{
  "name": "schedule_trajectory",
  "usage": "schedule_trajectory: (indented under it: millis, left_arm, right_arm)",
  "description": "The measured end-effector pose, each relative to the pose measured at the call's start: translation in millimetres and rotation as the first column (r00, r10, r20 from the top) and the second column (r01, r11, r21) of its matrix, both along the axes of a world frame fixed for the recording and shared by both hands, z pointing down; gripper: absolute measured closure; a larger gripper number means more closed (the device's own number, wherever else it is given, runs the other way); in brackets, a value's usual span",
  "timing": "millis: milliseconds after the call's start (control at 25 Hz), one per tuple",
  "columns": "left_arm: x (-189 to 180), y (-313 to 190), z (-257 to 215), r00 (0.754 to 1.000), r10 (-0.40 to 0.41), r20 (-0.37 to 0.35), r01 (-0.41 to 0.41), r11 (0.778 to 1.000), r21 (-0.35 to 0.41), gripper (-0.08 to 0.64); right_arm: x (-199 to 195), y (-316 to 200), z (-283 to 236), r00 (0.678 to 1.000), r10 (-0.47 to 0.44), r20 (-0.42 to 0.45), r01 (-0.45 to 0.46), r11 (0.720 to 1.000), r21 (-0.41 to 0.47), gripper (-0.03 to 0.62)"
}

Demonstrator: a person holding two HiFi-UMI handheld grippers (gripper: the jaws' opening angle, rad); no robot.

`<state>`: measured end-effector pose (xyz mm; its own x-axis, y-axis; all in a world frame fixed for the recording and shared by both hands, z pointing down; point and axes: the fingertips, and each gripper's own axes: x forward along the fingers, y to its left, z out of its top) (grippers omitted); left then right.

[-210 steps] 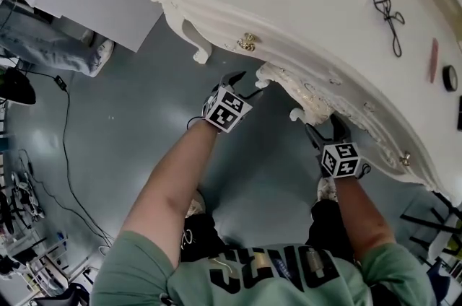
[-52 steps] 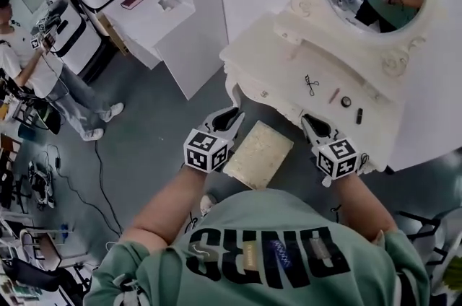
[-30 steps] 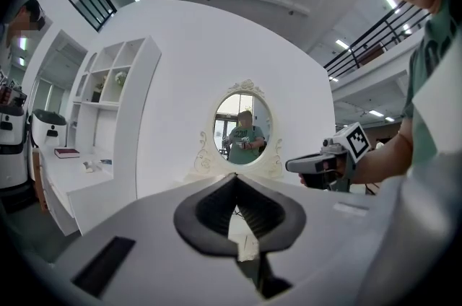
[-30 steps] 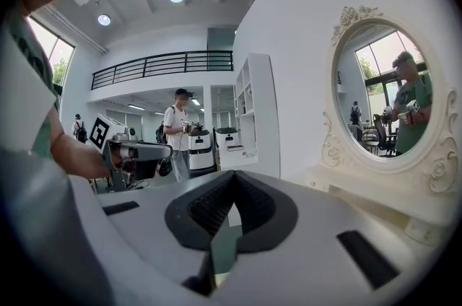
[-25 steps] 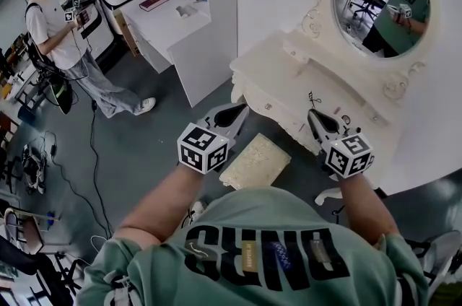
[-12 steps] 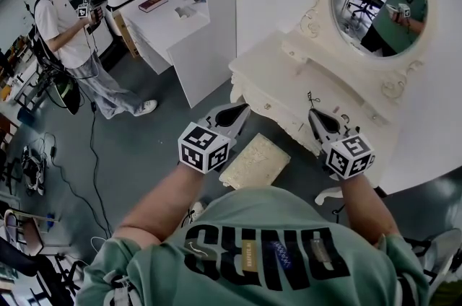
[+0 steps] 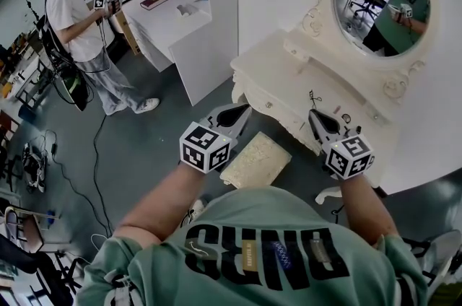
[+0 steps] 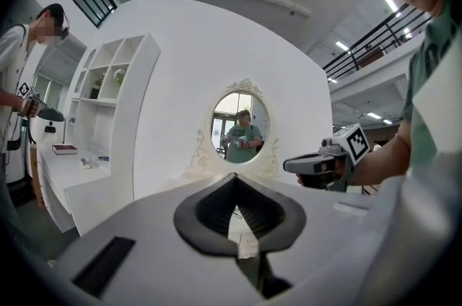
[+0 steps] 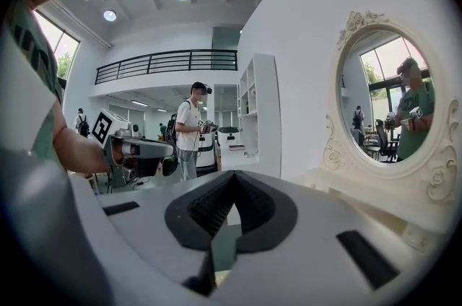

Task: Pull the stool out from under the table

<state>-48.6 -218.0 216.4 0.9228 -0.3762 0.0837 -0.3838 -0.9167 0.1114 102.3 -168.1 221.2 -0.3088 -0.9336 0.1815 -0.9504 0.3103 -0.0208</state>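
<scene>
Head view | shirt (image 7: 260,254): dark lettering, upside down, unclear | stool (image 7: 255,159) near table (image 7: 281,70)

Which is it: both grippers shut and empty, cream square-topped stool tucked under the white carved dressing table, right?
One error: the head view shows the cream square-topped stool out on the grey floor before the white carved dressing table, not under it. The left gripper and right gripper are shut and empty.

Stool (image 7: 256,159) just beside dressing table (image 7: 280,68)
</scene>
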Motion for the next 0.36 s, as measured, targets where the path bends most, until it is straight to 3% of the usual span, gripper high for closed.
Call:
schedule_trajectory:
  millis: [360]
  left_arm:
    - [1.5,0.7,2.2,1.000,0.003,0.001,-0.003,1.000,-0.004,0.551]
  right_arm:
    - [-1.3,-1.5,2.5,1.000,-0.005,0.002,0.005,1.000,-0.005,0.598]
